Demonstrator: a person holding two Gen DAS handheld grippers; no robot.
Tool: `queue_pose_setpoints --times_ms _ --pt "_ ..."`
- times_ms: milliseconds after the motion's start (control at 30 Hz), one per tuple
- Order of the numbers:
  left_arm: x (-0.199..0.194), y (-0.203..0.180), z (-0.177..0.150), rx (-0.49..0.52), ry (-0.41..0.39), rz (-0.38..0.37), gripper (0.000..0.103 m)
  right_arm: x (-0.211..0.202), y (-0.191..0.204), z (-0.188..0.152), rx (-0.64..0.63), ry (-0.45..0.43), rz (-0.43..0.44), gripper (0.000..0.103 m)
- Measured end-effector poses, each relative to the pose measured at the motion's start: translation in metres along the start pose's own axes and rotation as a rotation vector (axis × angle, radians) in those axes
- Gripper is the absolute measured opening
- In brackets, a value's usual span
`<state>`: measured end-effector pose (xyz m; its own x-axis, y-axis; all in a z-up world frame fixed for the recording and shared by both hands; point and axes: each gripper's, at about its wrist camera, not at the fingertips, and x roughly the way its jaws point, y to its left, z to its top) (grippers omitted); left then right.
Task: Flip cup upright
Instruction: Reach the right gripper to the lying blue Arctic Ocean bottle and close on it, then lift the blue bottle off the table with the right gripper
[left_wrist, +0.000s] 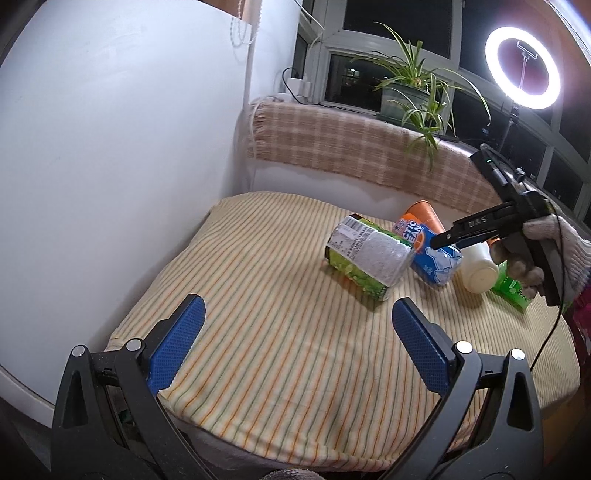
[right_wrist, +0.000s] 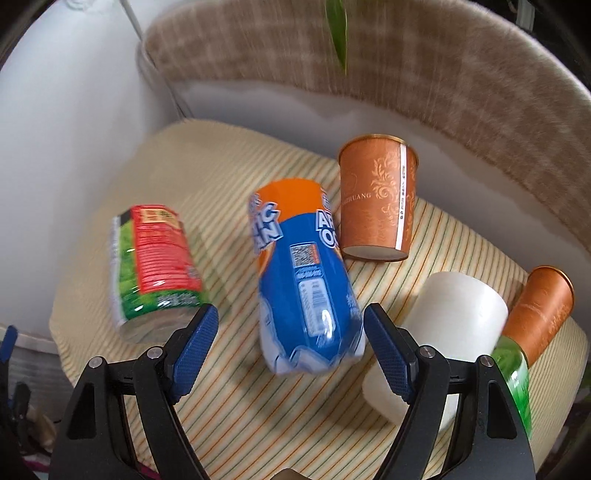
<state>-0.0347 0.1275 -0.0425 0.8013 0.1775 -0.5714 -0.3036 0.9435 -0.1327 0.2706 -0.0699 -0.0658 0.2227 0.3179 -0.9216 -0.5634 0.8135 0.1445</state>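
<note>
Several cups lie on a striped cloth (left_wrist: 280, 295). In the right wrist view a blue and orange cup (right_wrist: 306, 280) lies on its side in the middle, a green and red cup (right_wrist: 151, 266) lies to its left, a white cup (right_wrist: 443, 332) lies to its right, a brown cup (right_wrist: 376, 199) stands behind and another brown cup (right_wrist: 539, 314) lies at far right. My right gripper (right_wrist: 291, 332) is open, just above the blue cup's base end. My left gripper (left_wrist: 295, 325) is open and empty, well short of the green cup (left_wrist: 369, 258).
A white wall (left_wrist: 110, 147) runs along the left. A plaid cloth ledge (left_wrist: 351, 147) lies behind the table with a potted plant (left_wrist: 410, 92) on it. A ring light (left_wrist: 522, 68) stands at the back right. A green packet (left_wrist: 511, 290) lies by the white cup (left_wrist: 478, 267).
</note>
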Motion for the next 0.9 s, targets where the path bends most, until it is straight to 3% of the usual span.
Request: queue_pose_setpoints --times_ms 267,400,633,900 --pt "0.000 0.012 0.003 -0.019 0.001 0.022 0.103 0.029 0.003 0.013 -0.004 0.067 -0.054 0.079" --pt "0.001 0.013 0.004 -0.022 0.000 0.027 0.103 0.035 0.009 0.017 -0.006 0.080 -0.050 0.068" --pt "0.001 0.012 0.004 -0.021 0.001 0.029 0.103 0.039 0.014 0.020 -0.017 0.062 -0.040 0.066" --pt "0.001 0.010 0.005 -0.013 -0.008 0.031 0.103 0.013 0.007 -0.004 -0.022 0.002 -0.029 0.066"
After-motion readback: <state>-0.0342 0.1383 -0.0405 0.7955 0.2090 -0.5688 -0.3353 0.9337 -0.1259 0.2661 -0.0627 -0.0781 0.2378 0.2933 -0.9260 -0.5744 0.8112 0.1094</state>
